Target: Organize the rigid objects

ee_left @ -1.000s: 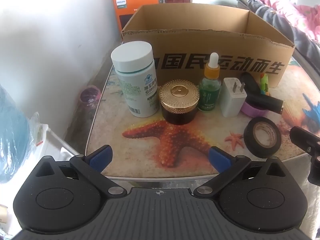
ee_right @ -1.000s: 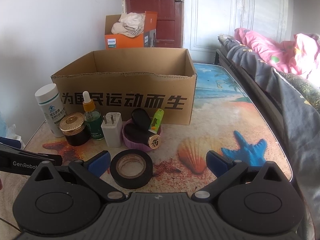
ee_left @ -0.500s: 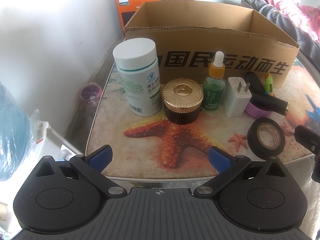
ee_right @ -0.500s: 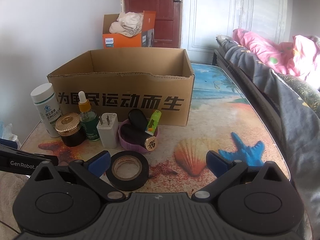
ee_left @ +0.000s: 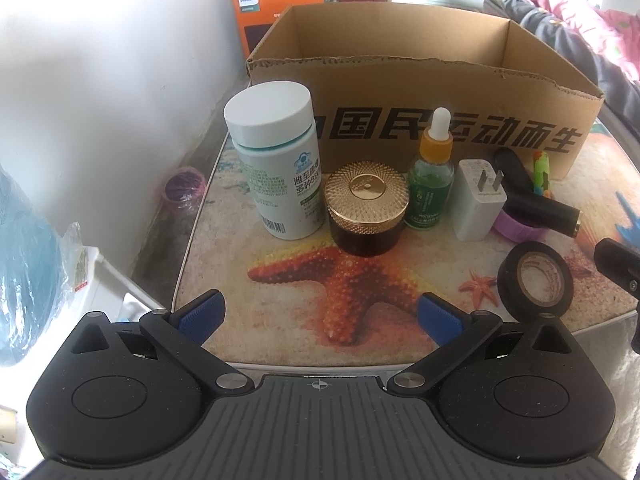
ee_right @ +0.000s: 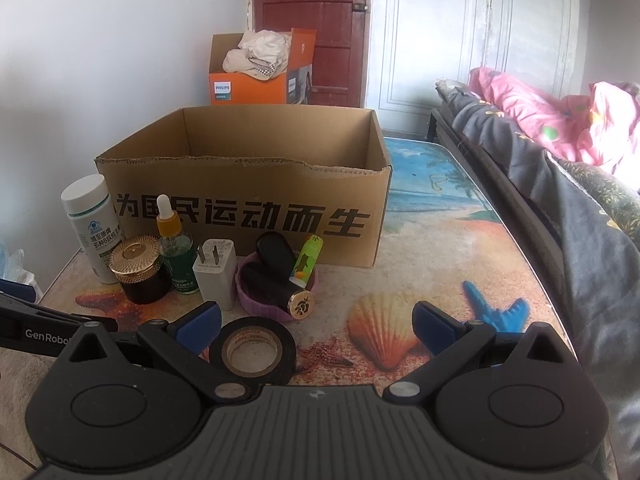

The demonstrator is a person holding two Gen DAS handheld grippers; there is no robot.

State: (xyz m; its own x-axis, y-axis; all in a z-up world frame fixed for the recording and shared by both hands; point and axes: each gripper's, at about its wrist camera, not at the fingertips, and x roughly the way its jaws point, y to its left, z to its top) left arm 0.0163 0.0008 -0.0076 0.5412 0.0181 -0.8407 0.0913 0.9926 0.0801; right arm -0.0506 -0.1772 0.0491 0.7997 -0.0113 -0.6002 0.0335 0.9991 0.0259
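Note:
A row of items stands before an open cardboard box: a white pill bottle, a gold-lidded jar, a green dropper bottle, a white charger plug and a purple dish with black and green pieces. A black tape roll lies nearer. My left gripper is open at the table's front edge, short of the jar. My right gripper is open, the tape by its left finger.
An orange Philips box with cloth sits behind the cardboard box. A white wall runs on the left and a bed with grey and pink bedding on the right. The beach-print tabletop has bare room right of the box.
Both grippers have drifted slightly nearer the row of items, so the objects look a little larger. Both stay open and nothing on the table has moved.

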